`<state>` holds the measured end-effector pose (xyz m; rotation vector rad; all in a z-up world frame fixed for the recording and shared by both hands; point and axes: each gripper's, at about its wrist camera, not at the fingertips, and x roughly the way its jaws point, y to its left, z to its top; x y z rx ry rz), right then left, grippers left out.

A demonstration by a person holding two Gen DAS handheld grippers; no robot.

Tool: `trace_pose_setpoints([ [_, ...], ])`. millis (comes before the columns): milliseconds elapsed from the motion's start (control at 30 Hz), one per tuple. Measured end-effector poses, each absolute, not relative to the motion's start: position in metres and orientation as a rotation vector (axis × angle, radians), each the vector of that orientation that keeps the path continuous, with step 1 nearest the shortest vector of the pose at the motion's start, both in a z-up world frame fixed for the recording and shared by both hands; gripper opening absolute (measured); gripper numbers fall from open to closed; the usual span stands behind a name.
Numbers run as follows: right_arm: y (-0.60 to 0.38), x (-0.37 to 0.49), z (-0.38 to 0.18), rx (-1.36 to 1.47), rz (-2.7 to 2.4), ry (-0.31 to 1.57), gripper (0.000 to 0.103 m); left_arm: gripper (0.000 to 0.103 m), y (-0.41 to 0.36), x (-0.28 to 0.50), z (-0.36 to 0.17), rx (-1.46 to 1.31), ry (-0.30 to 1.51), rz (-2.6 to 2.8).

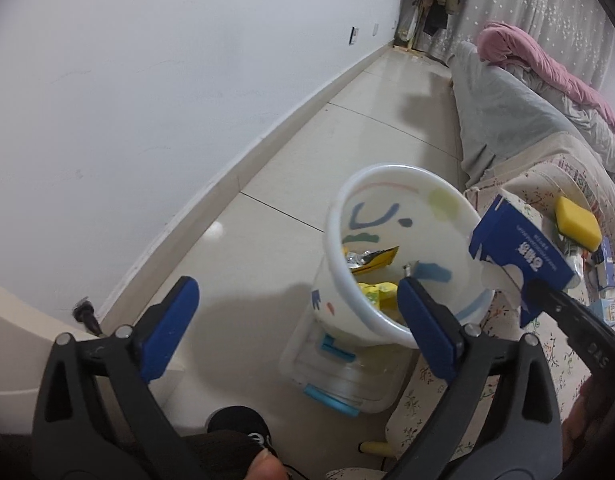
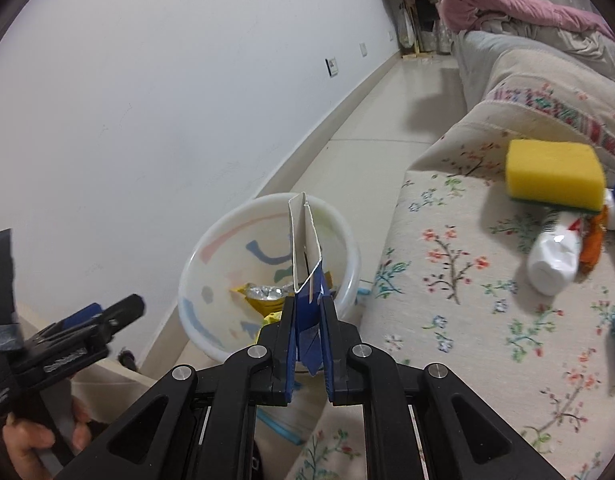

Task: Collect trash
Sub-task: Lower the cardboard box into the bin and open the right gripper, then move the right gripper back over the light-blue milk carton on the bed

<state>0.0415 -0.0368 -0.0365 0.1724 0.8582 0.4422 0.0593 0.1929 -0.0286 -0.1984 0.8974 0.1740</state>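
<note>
A white plastic bin [image 1: 387,170] with coloured marks stands on the floor beside the floral-covered seat. Yellow and foil wrappers [image 1: 371,258] lie inside it. My left gripper [image 1: 297,286] hangs open just above the bin's near rim, with nothing between its blue pads. My right gripper [image 2: 307,304] is shut on a flattened blue and white carton [image 2: 305,240], held upright over the bin [image 2: 211,248]. In the left wrist view the same carton [image 1: 519,252] sits at the bin's right rim. In the right wrist view the left gripper [image 2: 115,312] shows at the far left, held by a hand.
On the floral cover [image 2: 467,320] lie a yellow sponge [image 2: 555,172], a crumpled white bottle [image 2: 555,260] and small boxes [image 1: 605,276]. A clear tub with blue clips [image 1: 339,372] sits under the bin. A white wall runs along the left; tiled floor stretches ahead.
</note>
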Motion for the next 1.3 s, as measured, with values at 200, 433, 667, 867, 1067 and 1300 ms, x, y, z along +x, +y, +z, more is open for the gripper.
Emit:
trace_pose_setpoints([
  [200,-0.026,0.055,-0.045,0.203,0.474,0.883,0.012,0.100,0.201,0.056,-0.030,-0.213,0.908,0.184],
  [433,-0.023,0.059,-0.042,0.227,0.519,0.868,0.024,0.100,0.203,0.057,-0.032,-0.228,0.916,0.174],
  [667,-0.037,0.046,-0.028,0.239,0.473,0.807,0.069,0.100,0.202,0.057,-0.031,-0.234,0.914,0.161],
  [867,-0.050,0.029,-0.021,0.198,0.404,0.795,0.069,0.100,0.195,0.058,-0.028,-0.235,0.917,0.138],
  [1067,-0.067,0.013,-0.013,0.152,0.295,0.780,0.077,0.102,0.181,0.060,-0.023,-0.226,0.917,0.100],
  [1300,-0.097,-0.001,-0.014,0.124,0.154,0.778,0.080,0.102,0.157,0.062,-0.023,-0.199,0.931,0.039],
])
